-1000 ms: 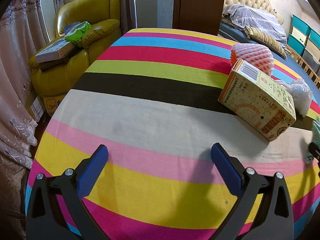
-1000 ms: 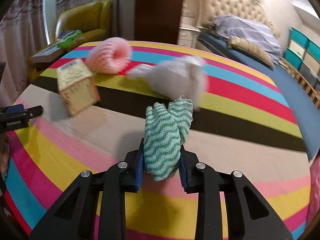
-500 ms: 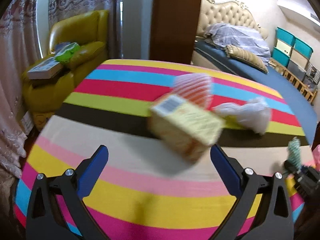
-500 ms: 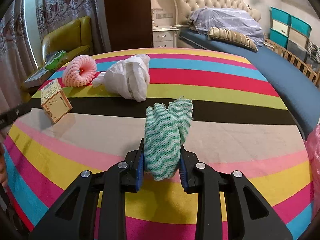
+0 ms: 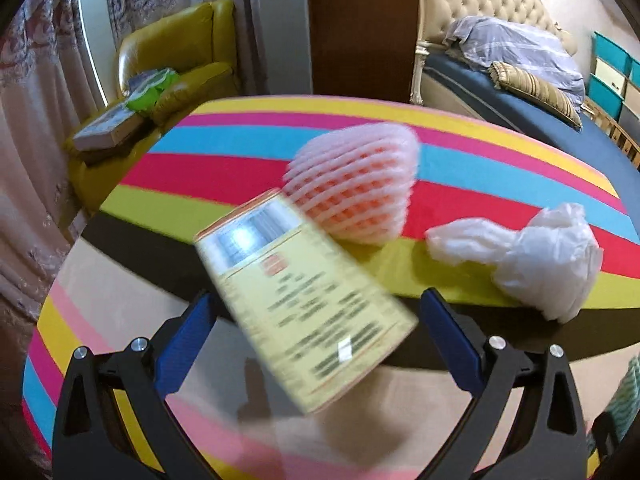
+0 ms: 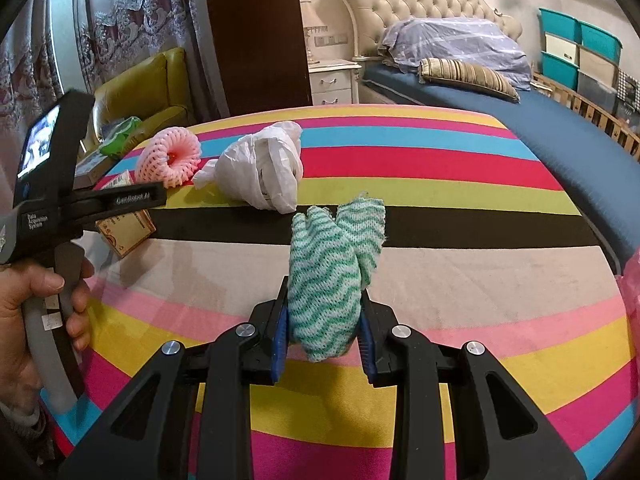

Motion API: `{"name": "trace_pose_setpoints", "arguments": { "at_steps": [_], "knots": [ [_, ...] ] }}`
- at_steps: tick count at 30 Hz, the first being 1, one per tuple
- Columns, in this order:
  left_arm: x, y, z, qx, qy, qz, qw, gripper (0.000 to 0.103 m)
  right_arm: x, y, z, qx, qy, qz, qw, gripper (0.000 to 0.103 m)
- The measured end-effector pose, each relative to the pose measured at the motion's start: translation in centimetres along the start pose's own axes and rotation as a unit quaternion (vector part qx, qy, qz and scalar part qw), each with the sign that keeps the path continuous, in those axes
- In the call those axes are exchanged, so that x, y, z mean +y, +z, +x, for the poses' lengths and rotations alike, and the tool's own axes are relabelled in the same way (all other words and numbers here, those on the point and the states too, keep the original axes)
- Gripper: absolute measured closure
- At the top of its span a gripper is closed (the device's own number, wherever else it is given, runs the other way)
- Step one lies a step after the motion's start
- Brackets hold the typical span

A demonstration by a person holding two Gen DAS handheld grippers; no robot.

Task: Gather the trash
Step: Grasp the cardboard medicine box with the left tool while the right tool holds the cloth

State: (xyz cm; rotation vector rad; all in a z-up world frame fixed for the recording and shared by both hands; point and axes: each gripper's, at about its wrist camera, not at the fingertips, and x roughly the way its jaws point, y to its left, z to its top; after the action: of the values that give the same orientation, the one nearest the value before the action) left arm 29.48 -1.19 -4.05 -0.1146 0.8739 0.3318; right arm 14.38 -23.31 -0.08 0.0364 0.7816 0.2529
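My left gripper (image 5: 316, 320) is open, its blue pads either side of a yellow cardboard box (image 5: 308, 304) that lies on the striped table; the box is blurred. Behind it lie a pink foam fruit net (image 5: 356, 184) and a crumpled white plastic bag (image 5: 536, 252). My right gripper (image 6: 324, 332) is shut on a green-and-white wavy cloth (image 6: 332, 276), held above the table. The right wrist view also shows the box (image 6: 126, 232), the foam net (image 6: 170, 158), the bag (image 6: 264, 172) and the left gripper (image 6: 120, 200) reaching over the box.
The round table (image 6: 460, 260) has a striped cloth. A yellow armchair (image 5: 176, 60) with books stands at the back left, a bed (image 6: 500, 104) at the back right. Something pink (image 6: 632, 280) shows at the right edge.
My left gripper has swung right and moved in, so the box now sits between its open fingers. The right gripper has drawn back a little, still holding the cloth.
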Motion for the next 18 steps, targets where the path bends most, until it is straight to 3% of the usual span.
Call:
{"name": "trace_pose_setpoints", "arguments": {
  "at_steps": [9,16,17,18],
  "knots": [
    [8.3,-3.3,-3.9,-0.054,0.012,0.009,0.9984,0.005,0.1,-0.1,0.1,0.008,0.001,-0.002,1.000,0.074],
    [8.0,-2.8,-2.7,-0.052,-0.022,0.033,0.9979,0.005,0.3,0.1,0.3,0.013,-0.004,-0.008,1.000,0.074],
    [7.5,-2.8,-2.5,-0.051,-0.026,0.041,0.9975,0.007,0.2,0.1,0.3,0.014,-0.003,-0.008,1.000,0.074],
    [7.0,-2.9,-2.3,-0.051,-0.031,0.048,0.9971,0.015,0.2,0.1,0.3,0.015,-0.003,-0.007,1.000,0.074]
  ]
}}
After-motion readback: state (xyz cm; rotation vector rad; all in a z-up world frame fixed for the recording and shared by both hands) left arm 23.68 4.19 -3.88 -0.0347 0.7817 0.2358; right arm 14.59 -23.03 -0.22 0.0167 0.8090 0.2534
